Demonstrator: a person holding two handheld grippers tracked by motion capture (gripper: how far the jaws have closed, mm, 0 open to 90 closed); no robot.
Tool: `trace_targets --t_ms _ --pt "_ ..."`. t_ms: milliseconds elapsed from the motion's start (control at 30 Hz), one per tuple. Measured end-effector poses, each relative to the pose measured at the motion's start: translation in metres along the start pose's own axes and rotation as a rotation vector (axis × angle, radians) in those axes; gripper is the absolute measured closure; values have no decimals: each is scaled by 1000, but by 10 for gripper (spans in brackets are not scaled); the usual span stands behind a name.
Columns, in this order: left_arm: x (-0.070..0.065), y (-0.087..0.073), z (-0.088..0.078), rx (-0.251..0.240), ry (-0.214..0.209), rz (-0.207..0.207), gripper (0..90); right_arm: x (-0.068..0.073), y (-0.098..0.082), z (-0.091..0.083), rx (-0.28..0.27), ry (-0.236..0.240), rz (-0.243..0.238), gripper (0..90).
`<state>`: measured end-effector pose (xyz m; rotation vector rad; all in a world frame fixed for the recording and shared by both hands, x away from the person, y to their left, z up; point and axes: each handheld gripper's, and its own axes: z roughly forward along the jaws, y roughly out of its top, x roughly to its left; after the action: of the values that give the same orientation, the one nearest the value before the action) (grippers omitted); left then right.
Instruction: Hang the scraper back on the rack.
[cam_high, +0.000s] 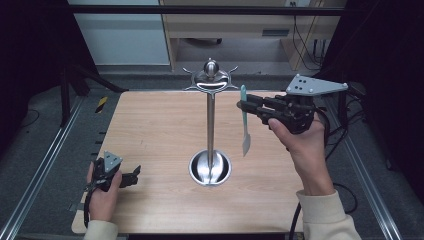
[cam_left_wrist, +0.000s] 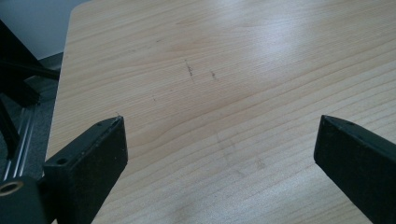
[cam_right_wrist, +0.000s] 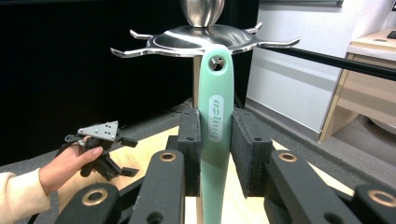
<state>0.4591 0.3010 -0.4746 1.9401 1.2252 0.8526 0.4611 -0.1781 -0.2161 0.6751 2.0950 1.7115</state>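
A steel utensil stand (cam_high: 210, 125) rises from a round base (cam_high: 210, 168) at the table's middle, and a ring of hooks (cam_high: 211, 80) crowns it. My right gripper (cam_high: 243, 106) is shut on the mint-green handle of a utensil (cam_high: 244, 97), whose metal blade hangs straight down. In the right gripper view the pads (cam_right_wrist: 189, 140) press both sides of the utensil's handle (cam_right_wrist: 215, 93). Its hanging hole sits just under the rim of the hook ring (cam_right_wrist: 196, 39). My left gripper (cam_high: 135, 175) rests at the table's near left, its jaws wide open (cam_left_wrist: 219, 135) over bare wood.
The wooden table (cam_high: 160, 130) ends at metal rails on both sides. Black curtains flank it, and a desk with cables stands behind. The right gripper view also shows the left gripper (cam_right_wrist: 130, 157) in a hand beyond the stand.
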Motion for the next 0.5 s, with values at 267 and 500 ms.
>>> trace_targets --t_ms 267,500 --pt "0 0 0 2 -1 1 26 0 1 2 7 0 -2 743" --pt "0 0 0 0 -1 1 26 -1 0 4 16 -2 1 743"
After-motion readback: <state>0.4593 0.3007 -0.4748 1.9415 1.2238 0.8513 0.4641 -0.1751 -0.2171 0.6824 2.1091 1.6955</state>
